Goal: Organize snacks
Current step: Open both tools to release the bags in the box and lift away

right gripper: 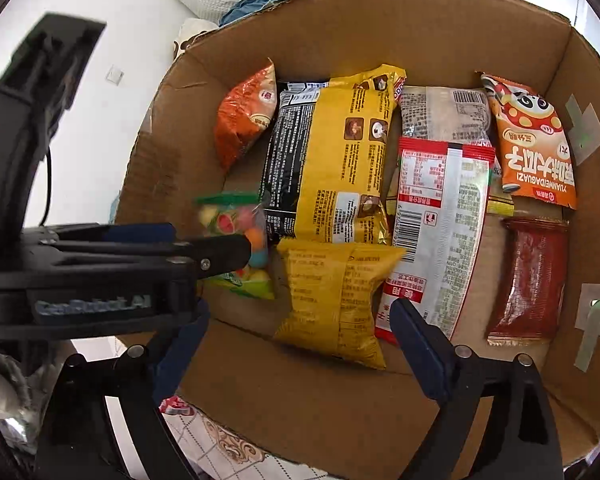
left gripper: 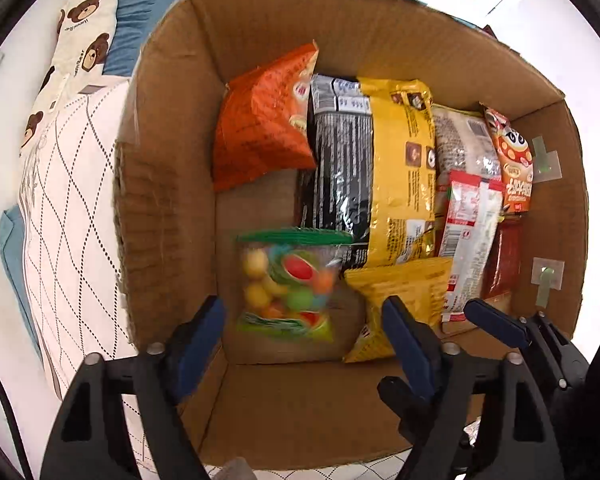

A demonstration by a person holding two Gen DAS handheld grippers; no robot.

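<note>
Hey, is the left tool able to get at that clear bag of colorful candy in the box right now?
Probably yes. The left tool is open above the box, with the candy bag lying just ahead between its fingers. Nothing covers the bag; only the small yellow packet lies close beside it.

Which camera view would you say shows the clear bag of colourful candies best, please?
The left wrist view: the candy bag sits unobstructed between the open left tongs, though blurred. In the right wrist view, the left tongs cross in front of the bag, hiding its middle.
</note>
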